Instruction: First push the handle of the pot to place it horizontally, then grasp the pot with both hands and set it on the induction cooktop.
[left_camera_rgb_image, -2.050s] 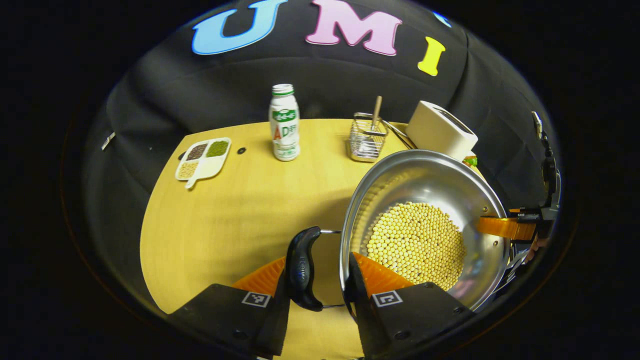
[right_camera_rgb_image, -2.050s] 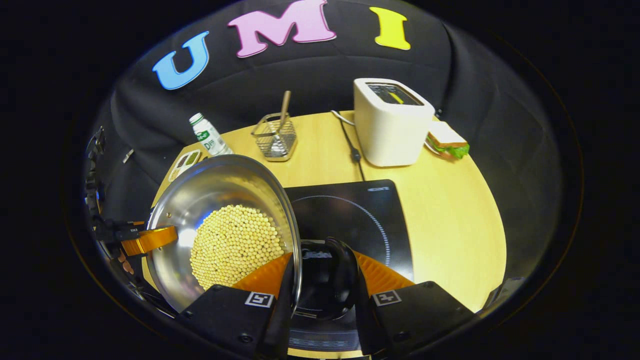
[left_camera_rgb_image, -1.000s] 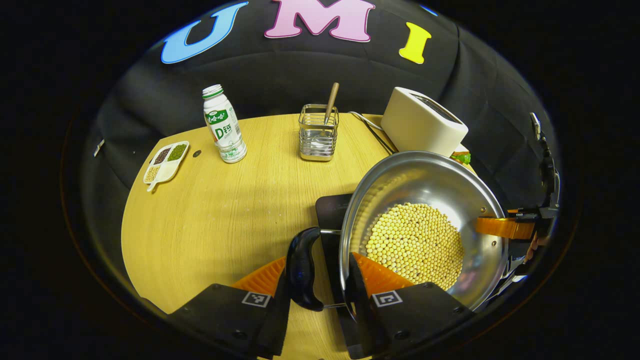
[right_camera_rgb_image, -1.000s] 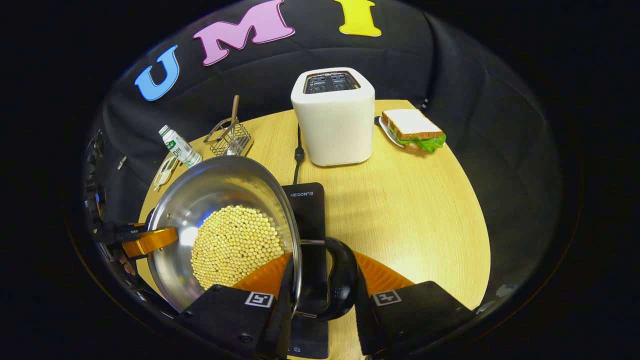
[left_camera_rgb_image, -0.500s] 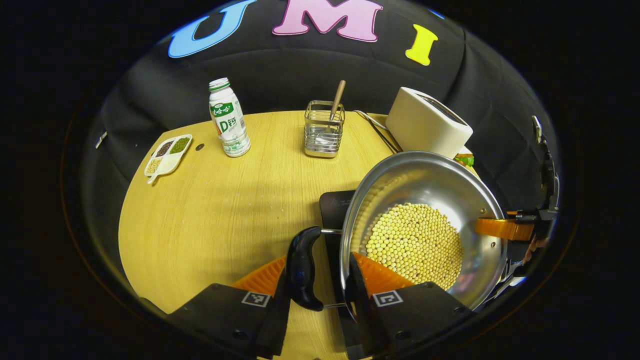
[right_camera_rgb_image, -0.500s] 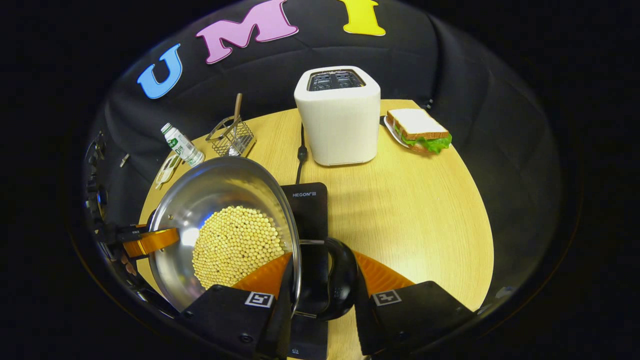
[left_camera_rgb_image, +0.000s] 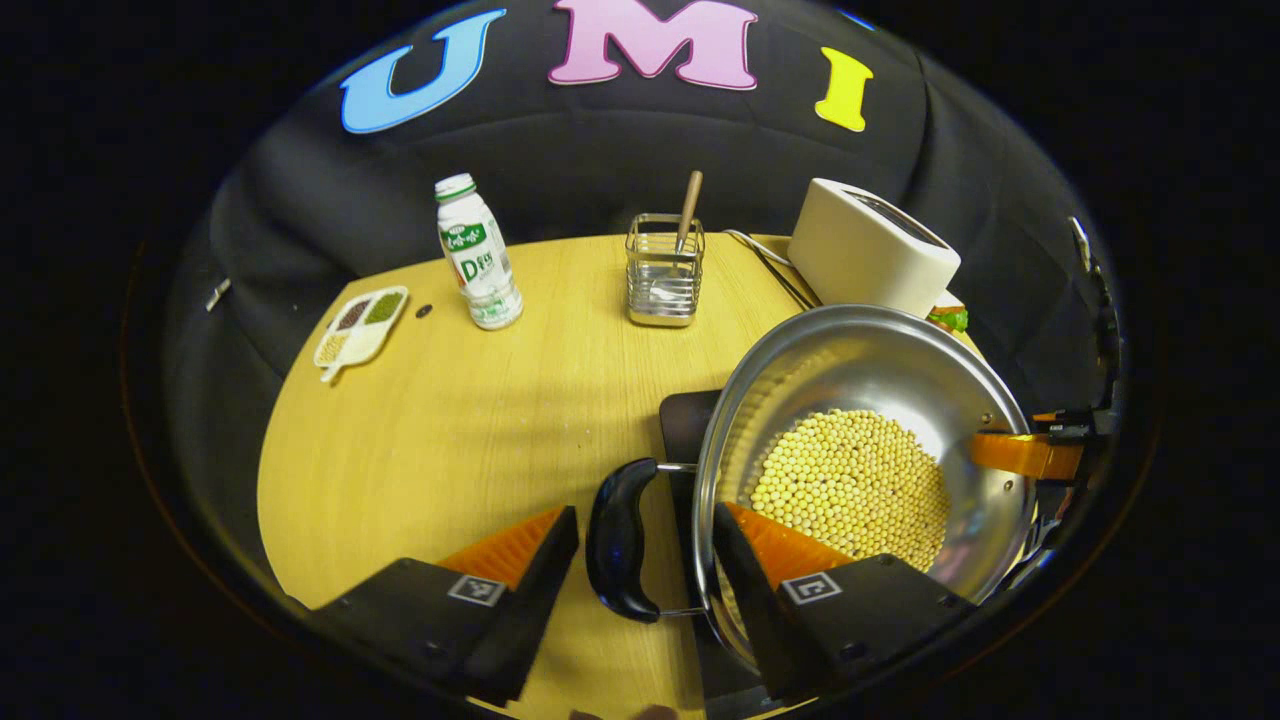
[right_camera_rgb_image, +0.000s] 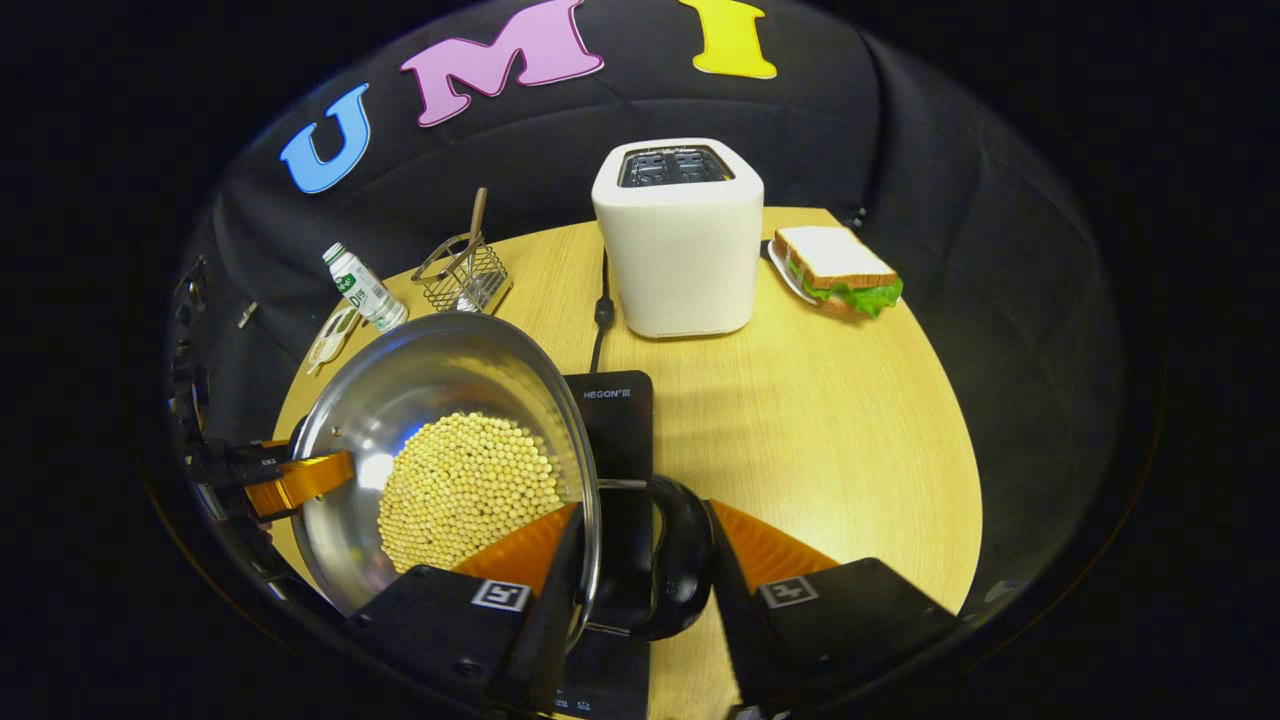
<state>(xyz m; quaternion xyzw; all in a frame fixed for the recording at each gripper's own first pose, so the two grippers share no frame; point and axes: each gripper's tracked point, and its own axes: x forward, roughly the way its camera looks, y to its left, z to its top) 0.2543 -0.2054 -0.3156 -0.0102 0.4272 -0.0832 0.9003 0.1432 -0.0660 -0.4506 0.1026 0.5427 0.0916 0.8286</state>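
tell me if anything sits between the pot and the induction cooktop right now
Nothing visible does. The pot is already over the induction cooktop, whose dark surface shows bare beside and under the pot's rim. The toaster and wire basket stand farther back on the table, clear of it.

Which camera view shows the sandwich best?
The right gripper view: the sandwich lies whole, beside the toaster. In the left gripper view, just a green edge peeks out between toaster and pot.
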